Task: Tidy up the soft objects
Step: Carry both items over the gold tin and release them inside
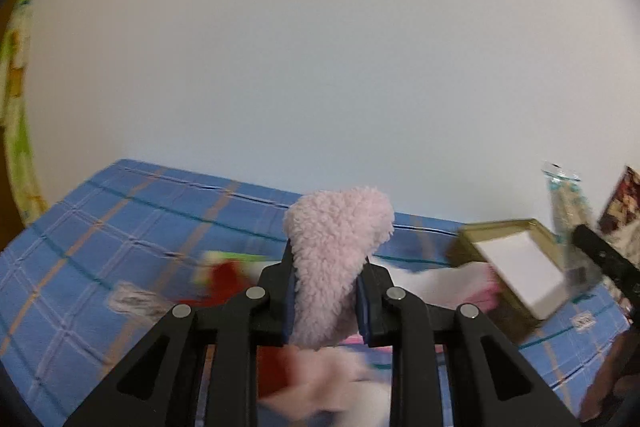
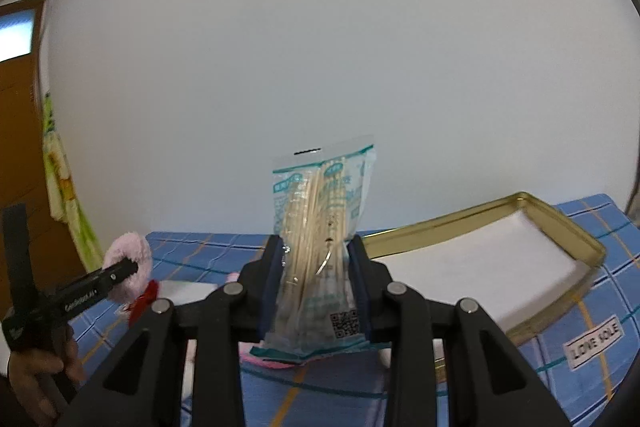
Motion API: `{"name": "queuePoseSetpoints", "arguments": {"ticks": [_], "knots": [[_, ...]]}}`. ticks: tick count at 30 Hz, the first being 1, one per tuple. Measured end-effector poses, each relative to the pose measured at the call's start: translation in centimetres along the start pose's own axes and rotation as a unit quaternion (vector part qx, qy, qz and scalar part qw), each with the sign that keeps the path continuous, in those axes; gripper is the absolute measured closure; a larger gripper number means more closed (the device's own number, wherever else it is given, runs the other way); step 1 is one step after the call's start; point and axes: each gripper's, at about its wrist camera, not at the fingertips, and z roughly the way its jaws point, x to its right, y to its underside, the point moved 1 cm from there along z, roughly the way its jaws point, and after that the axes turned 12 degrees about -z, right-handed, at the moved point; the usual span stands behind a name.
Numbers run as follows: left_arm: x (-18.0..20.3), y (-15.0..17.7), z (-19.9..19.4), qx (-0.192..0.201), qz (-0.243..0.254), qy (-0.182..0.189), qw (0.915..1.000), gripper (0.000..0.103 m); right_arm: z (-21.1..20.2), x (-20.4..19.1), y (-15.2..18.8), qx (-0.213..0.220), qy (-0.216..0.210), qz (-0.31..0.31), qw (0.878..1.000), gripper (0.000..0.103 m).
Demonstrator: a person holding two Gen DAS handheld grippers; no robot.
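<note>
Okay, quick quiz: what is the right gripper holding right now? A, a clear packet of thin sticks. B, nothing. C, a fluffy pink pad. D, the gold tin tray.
A: the right gripper pinches a clear packet of thin sticks upright between its pads; the fluffy pink pad is in the left gripper.

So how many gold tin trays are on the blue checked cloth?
1. The gold tin tray lies on the blue checked cloth, right of the right gripper. Others may be hidden outside the views.
</note>
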Motion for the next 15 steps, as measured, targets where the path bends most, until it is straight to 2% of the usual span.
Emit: {"name": "queuePoseSetpoints", "arguments": {"ticks": [9,15], "knots": [[10.2,2.2,3.1,-0.029,0.026,0.075,0.9964,0.077,-1.3,7.0,0.5,-0.006,0.080,0.012,0.997,0.070],[16.5,4.0,5.2,-0.049,0.050,0.107,0.9918,0.077,-1.8,12.0,1.2,-0.021,0.137,0.021,0.990,0.070]]}}
